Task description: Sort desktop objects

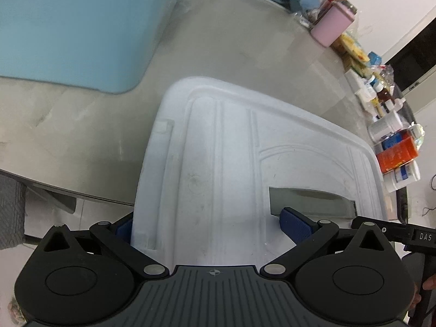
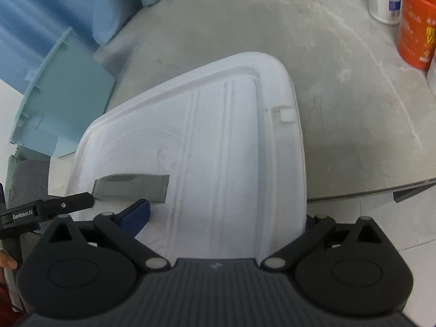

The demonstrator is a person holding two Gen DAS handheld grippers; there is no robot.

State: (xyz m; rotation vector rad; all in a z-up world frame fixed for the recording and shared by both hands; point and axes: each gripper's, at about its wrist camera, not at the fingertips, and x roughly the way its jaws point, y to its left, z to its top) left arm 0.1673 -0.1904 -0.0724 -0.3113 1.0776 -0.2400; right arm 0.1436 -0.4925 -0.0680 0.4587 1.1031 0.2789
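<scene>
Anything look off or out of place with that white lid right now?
Yes: the white ribbed plastic lid juts past the grey table edge, off any bin, with the left tool and right tool each straddling one side.

You get soft, even light, faint shadows, slight motion blur throughout, and strong fisheye bending at the table (image 1: 81,125) edges.

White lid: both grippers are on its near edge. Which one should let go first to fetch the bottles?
Right, probably. The bottles and orange box stand close in the right wrist view, beyond the white lid; in the left view they lie across the lid. The left gripper could keep hold while the right gripper releases.
</scene>
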